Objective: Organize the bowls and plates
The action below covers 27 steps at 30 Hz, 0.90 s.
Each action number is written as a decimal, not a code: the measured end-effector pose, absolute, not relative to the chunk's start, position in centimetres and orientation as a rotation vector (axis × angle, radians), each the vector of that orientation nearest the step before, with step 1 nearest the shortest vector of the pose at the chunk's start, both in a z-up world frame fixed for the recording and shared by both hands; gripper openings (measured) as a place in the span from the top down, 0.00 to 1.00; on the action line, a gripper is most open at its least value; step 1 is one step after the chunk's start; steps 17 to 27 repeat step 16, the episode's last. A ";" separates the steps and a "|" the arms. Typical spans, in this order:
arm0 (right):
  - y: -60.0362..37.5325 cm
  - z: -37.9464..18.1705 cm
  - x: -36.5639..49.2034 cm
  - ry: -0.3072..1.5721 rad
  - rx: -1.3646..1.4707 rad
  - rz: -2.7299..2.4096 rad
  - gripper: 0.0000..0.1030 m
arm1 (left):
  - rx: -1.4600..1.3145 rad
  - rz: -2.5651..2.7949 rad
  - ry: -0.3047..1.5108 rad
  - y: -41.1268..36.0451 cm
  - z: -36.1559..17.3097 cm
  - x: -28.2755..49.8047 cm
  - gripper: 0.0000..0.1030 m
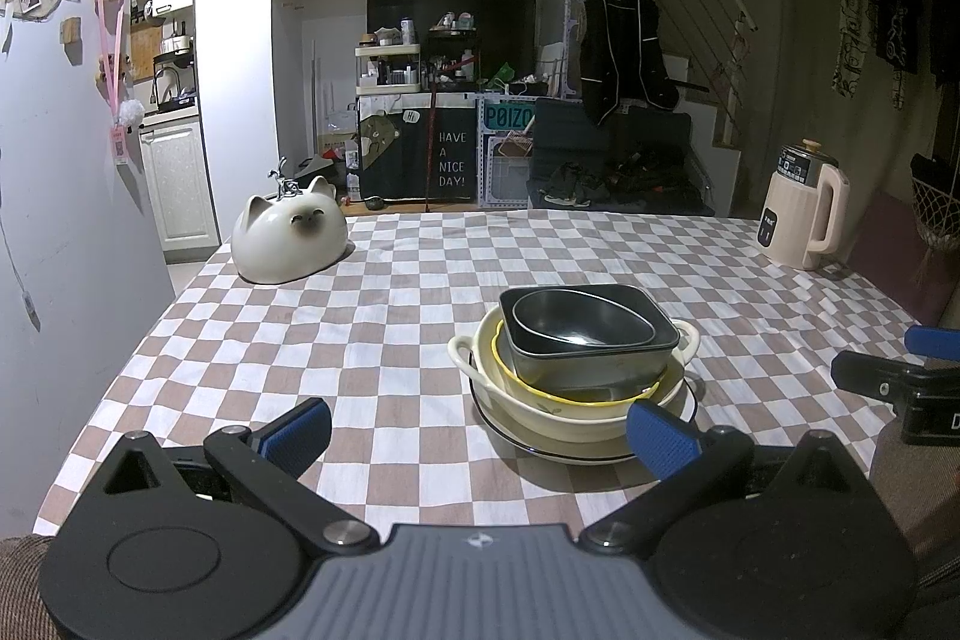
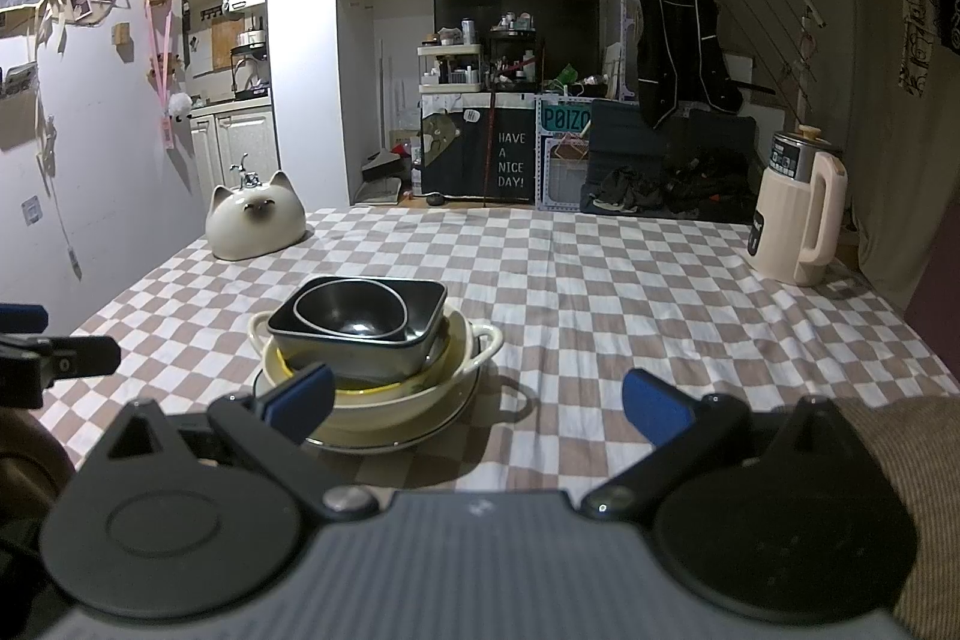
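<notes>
Both the left gripper (image 1: 477, 421) and the right gripper (image 2: 477, 400) gape wide and empty at the bottom of their frames, low over the checked table (image 1: 372, 328). Just beyond, mid-frame, sits the stack: a plate (image 1: 540, 451), cream handled bowl (image 1: 540, 412), yellow-rimmed bowl (image 1: 510, 370), grey rectangular dish (image 1: 600, 364) and dark bowl (image 1: 576, 322) nested on top. The rectangular dish sits tilted; a careless nudge could probably slide it. Far left, a cat-shaped dish (image 1: 288, 238); far right, a kettle (image 1: 804, 214).

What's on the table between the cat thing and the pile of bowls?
Nothing but bare checkered tablecloth lies between the cat-shaped ceramic and the stack of bowls; both wrist views show it.
</notes>
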State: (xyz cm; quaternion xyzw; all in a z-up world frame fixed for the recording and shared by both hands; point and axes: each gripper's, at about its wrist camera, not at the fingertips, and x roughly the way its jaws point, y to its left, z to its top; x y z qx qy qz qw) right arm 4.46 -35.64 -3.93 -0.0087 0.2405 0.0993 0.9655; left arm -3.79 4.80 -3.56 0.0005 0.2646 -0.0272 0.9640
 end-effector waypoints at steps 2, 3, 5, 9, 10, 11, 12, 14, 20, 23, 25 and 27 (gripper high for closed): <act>-35.6 -3.9 4.5 0.487 -0.018 0.201 0.00 | 0.001 -0.055 0.536 4.8 -3.6 -3.8 0.00; -35.6 -3.9 4.5 0.487 -0.018 0.201 0.00 | 0.001 -0.055 0.535 4.8 -3.6 -3.8 0.00; -35.6 -3.9 4.5 0.487 -0.018 0.201 0.00 | 0.001 -0.055 0.536 4.8 -3.6 -3.8 0.00; -35.6 -3.9 4.5 0.486 -0.018 0.201 0.00 | 0.001 -0.054 0.536 4.8 -3.6 -3.8 0.00; -35.6 -3.9 4.5 0.487 -0.018 0.201 0.00 | 0.001 -0.054 0.536 4.8 -3.6 -3.8 0.00; -35.6 -3.9 4.5 0.487 -0.018 0.201 0.00 | 0.002 -0.054 0.536 4.7 -3.6 -3.8 0.00; -35.6 -3.9 4.5 0.487 -0.018 0.201 0.00 | 0.002 -0.053 0.535 4.7 -3.6 -3.8 0.00; -35.6 -3.9 4.5 0.487 -0.018 0.200 0.00 | 0.003 -0.053 0.536 4.7 -3.6 -3.9 0.00; -35.6 -3.9 4.5 0.487 -0.018 0.200 0.00 | 0.002 -0.053 0.537 4.7 -3.6 -3.9 0.00; -35.6 -3.9 4.5 0.487 -0.018 0.200 0.00 | 0.002 -0.053 0.537 4.7 -3.6 -3.9 0.00; -35.6 -3.9 4.5 0.487 -0.018 0.200 0.00 | 0.002 -0.053 0.537 4.7 -3.6 -3.9 0.00; -35.6 -3.9 4.5 0.487 -0.018 0.200 0.00 | 0.002 -0.053 0.537 4.7 -3.6 -3.9 0.00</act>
